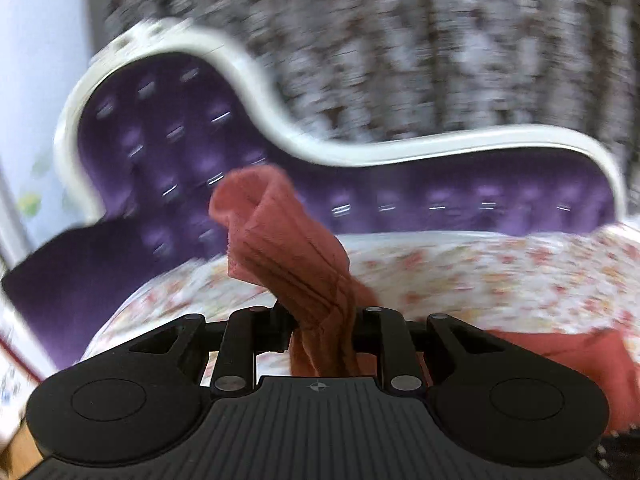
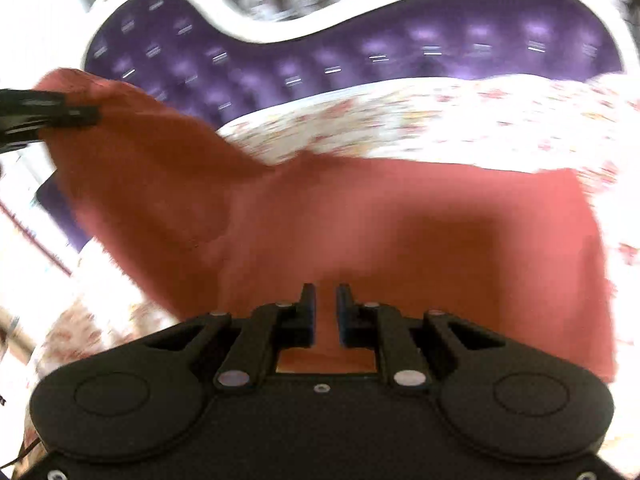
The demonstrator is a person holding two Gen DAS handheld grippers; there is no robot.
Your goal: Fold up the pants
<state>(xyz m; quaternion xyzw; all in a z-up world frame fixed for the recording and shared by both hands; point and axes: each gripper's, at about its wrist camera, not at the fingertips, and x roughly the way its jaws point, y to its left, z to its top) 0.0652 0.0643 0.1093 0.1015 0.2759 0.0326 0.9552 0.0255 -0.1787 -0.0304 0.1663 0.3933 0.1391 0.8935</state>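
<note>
The pants (image 2: pixel 400 216) are salmon-red cloth spread on a floral bedsheet (image 2: pixel 440 120). My left gripper (image 1: pixel 324 332) is shut on a bunched end of the pants (image 1: pixel 288 248), which sticks up past the fingers. In the right wrist view the left gripper (image 2: pixel 80 114) shows at the far left, holding that end lifted above the bed. My right gripper (image 2: pixel 326 312) hovers low over the near part of the pants, its fingers a narrow gap apart with nothing between them. Both views are motion-blurred.
A purple tufted headboard with a white frame (image 1: pixel 360 152) rises behind the bed, also in the right wrist view (image 2: pixel 360 60). Patterned grey curtains (image 1: pixel 400 40) hang behind it. A purple cushion (image 1: pixel 72 272) lies at the left edge of the bed.
</note>
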